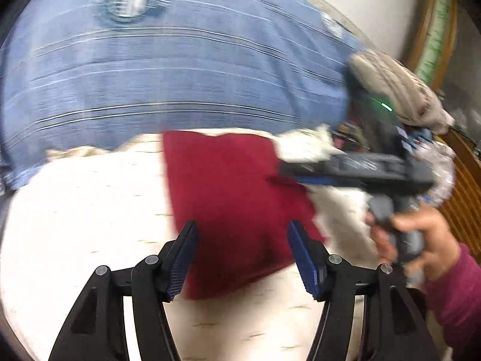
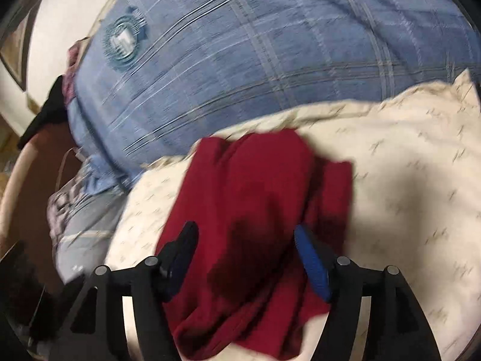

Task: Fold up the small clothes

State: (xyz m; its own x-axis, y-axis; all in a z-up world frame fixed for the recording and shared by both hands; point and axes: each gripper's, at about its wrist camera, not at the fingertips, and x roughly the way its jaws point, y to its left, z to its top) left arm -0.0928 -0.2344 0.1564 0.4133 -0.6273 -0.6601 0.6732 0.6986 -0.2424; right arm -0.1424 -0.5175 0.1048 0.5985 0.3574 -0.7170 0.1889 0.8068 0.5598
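Left wrist view: the left gripper point(image 1: 242, 240) stands wide open and empty above the red garment point(image 1: 228, 198), which lies on the cream sheet point(image 1: 84, 210) before the blue checked pillow point(image 1: 168, 69). The right gripper point(image 1: 288, 174) reaches the garment's right edge; its jaw state cannot be told.

Right wrist view: the right gripper point(image 2: 245, 246) is spread wide, empty, over the rumpled red garment point(image 2: 258, 198).

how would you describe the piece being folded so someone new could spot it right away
Start at the big blue plaid blanket with its round emblem; just in front lies a cream sheet with tiny dash marks. On that sheet lies the dark red garment, between both open grippers' fingers. It is the only solid red cloth, plain and unpatterned.
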